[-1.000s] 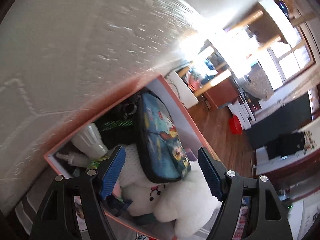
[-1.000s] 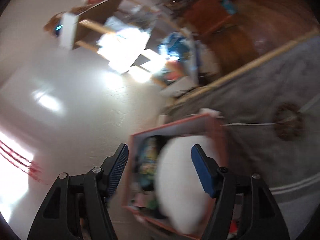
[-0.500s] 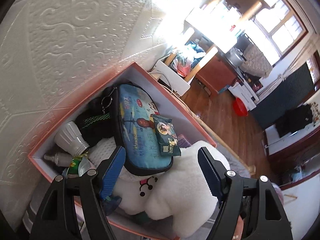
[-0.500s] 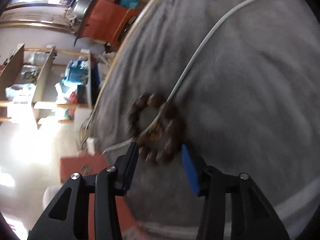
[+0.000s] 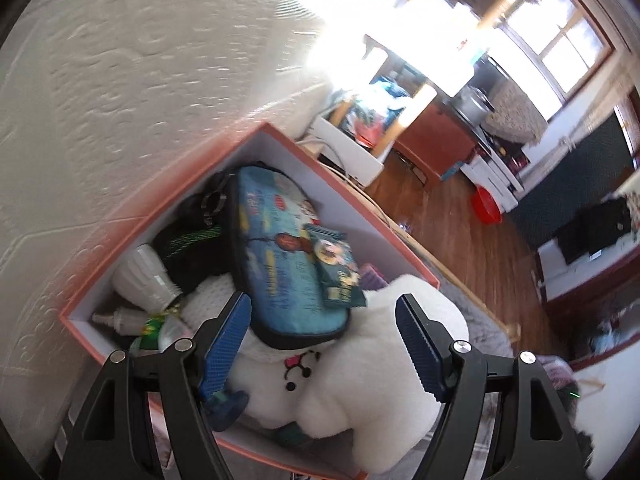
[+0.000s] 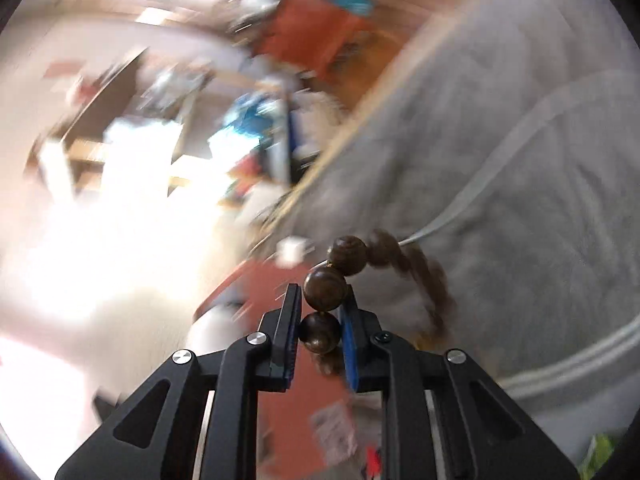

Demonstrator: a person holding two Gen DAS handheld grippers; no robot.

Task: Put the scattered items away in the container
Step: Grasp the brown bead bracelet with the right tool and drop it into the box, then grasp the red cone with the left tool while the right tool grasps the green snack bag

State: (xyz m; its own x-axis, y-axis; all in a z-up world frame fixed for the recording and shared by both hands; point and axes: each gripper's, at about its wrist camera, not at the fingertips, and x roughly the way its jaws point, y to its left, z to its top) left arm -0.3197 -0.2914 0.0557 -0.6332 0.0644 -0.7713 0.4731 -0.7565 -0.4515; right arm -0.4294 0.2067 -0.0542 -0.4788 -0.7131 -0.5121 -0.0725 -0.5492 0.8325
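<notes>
My right gripper (image 6: 320, 292) is closing, its jaws pressing on two dark brown beads of a wooden bead bracelet (image 6: 348, 256); the other beads trail to the right over the grey blanket (image 6: 520, 140). My left gripper (image 5: 322, 300) hangs open and holds nothing, above the orange box (image 5: 348, 188). The box holds a white plush toy (image 5: 360, 380), a blue cartoon pencil case (image 5: 276, 264), a green snack packet (image 5: 336, 268), a white light bulb (image 5: 144, 280) and a black pouch (image 5: 188, 244). The right wrist view is motion-blurred.
A white cable (image 6: 500, 152) runs across the blanket toward the bracelet. The box stands against an embossed white wall (image 5: 120, 80). Beyond the bed edge lie a wooden floor (image 5: 460, 248), a red basin (image 5: 486, 206) and cluttered shelves.
The right gripper dropped onto the bracelet on the blanket and narrowed from wide apart to gripping its beads. The left view shifted a little over the box, jaws unchanged.
</notes>
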